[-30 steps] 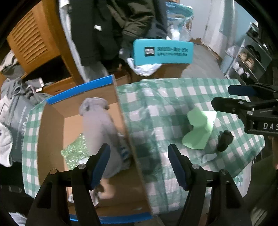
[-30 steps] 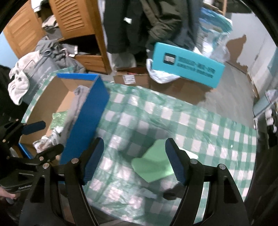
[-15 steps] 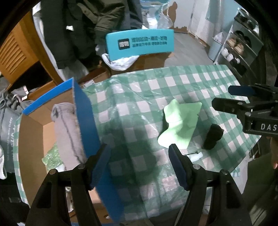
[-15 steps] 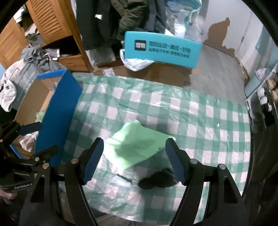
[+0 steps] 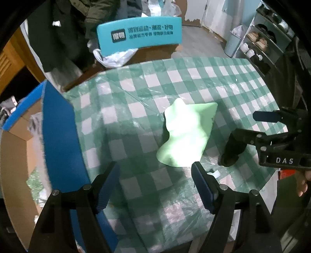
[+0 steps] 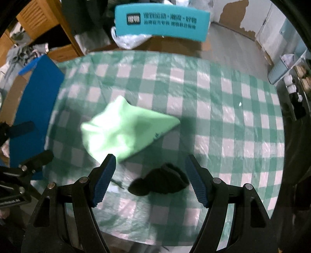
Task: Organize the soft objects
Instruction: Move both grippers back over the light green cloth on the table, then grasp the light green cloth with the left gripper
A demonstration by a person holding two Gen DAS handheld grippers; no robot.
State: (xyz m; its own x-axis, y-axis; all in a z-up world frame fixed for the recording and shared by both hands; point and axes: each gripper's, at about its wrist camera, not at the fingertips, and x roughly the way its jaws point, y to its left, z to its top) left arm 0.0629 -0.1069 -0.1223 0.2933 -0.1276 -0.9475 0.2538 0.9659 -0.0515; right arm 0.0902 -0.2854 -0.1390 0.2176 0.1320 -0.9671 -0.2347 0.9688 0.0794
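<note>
A light green cloth (image 5: 186, 134) lies crumpled on the green checked tablecloth (image 5: 147, 83); it also shows in the right wrist view (image 6: 124, 130). A small black soft item (image 6: 159, 183) lies near the table's front edge, also seen in the left wrist view (image 5: 231, 149). My left gripper (image 5: 155, 183) is open and empty, just short of the green cloth. My right gripper (image 6: 151, 181) is open, its fingers either side of the black item, above it. A cardboard box with blue edges (image 5: 58, 124) stands at the left.
A teal box with printed text (image 5: 140, 35) rests behind the table on a brown carton. Dark coats hang at the back left. A shelf with shoes (image 5: 260, 40) stands at the right. A wooden cabinet (image 6: 38, 15) is at the back left.
My left gripper has swung right, away from the box and the grey garment inside it, toward the green cloth. My right gripper has moved nearer to the black item.
</note>
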